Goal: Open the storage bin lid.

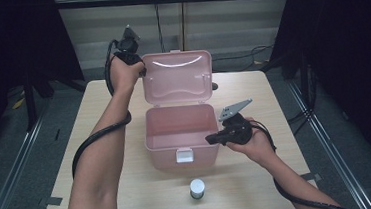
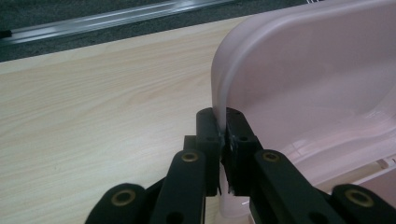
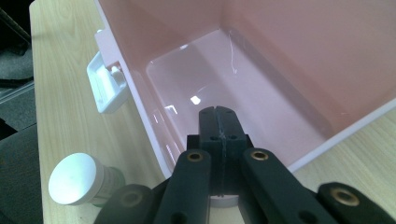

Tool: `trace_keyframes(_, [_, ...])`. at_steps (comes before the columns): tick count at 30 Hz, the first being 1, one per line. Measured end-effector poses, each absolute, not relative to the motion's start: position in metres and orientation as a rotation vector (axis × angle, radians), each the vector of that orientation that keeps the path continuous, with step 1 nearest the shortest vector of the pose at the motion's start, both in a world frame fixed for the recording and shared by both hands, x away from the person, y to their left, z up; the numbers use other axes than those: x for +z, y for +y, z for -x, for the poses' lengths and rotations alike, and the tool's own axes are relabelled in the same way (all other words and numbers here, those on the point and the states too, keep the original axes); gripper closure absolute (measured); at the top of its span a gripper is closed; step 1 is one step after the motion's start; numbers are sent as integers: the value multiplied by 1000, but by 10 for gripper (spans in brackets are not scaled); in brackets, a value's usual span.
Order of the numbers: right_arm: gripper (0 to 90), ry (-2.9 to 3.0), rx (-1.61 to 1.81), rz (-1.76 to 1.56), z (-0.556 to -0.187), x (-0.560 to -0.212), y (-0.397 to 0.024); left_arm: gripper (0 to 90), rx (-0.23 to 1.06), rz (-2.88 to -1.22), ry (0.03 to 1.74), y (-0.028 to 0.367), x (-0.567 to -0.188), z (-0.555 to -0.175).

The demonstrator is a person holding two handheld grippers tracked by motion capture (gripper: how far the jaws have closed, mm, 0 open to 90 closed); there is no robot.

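A pink plastic box [image 1: 180,135] stands in the middle of a pale wooden table [image 1: 95,131], its lid [image 1: 177,78] swung up and standing upright at the far side. The inside of the box looks empty.

The left gripper [image 1: 130,51] is held at the lid's upper left corner. In the left gripper view its two black jaws are pressed together on the thin rounded edge of the lid [image 2: 299,88], which runs up from between the pads, so the gripper [image 2: 222,140] has the lid pinched by its rim.

The right gripper [image 1: 215,138] hovers at the box's right side, its tip over the rim near the front right corner. In the right gripper view the jaws are closed flat against each other with nothing between them, and the gripper [image 3: 218,128] points down into the box [image 3: 261,70]. Whether its tip touches the rim is hard to tell from these angles.

A white latch [image 1: 184,155] hangs on the front wall of the box. A small bottle with a white cap [image 1: 197,188] stands upright on the table in front of the box, near the person's edge and apart from it; in the right gripper view the bottle [image 3: 81,179] stands just outside the box's wall, below the latch [image 3: 106,86].
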State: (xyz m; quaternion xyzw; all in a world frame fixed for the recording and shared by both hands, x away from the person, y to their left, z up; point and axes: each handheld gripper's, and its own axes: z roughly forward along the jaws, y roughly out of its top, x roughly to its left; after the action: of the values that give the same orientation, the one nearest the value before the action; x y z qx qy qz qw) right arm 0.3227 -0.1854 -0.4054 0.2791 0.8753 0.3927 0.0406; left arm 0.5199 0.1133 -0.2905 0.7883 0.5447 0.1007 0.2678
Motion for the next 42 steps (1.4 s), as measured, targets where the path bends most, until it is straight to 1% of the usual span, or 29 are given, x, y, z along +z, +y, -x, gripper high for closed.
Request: trace_keyframes(42, [900,2683,1217,-862,-323,-406,-185,849,271,-2110,1489,112,-319,-544])
